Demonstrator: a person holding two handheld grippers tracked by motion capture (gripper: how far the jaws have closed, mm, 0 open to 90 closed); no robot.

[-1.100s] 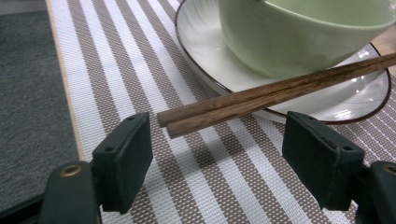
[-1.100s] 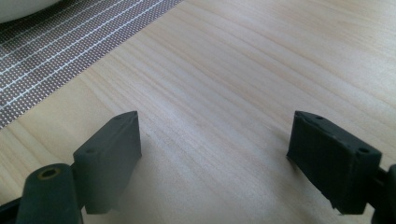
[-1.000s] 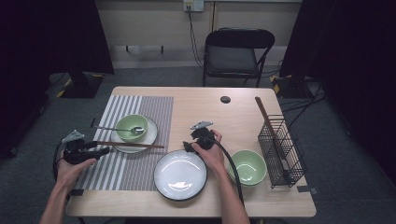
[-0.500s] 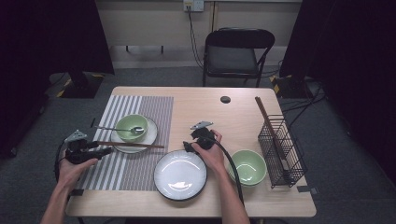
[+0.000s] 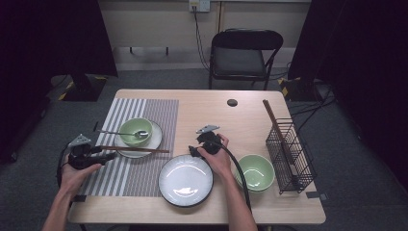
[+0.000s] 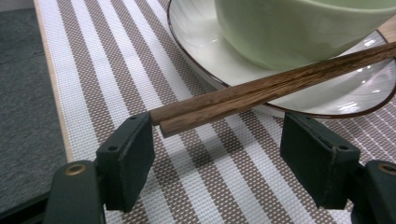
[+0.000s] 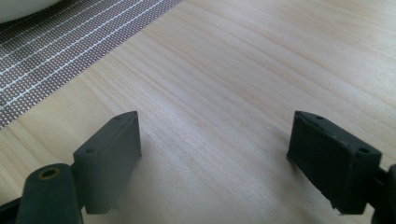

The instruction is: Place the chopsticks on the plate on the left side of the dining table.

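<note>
Your left gripper (image 6: 217, 179) stands wide open around the chopsticks' (image 6: 275, 91) near ends, not yet clamped; they rest across the saucer (image 6: 299, 95) rim on the striped placemat (image 6: 112, 70). Your right gripper (image 7: 229, 158) gapes empty over bare table (image 7: 261, 60). Grasping remains.

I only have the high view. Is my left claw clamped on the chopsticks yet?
Observer: No. The left claw is open; the near ends of the chopsticks sit between its jaws, close to one pad.
Operator: Are they flat on the mat?
Observer: No, they rest across the rim of the small plate and stick out over the striped placemat.
Operator: And my right claw?
Observer: The right claw is open over bare table, with nothing between its jaws.
</note>
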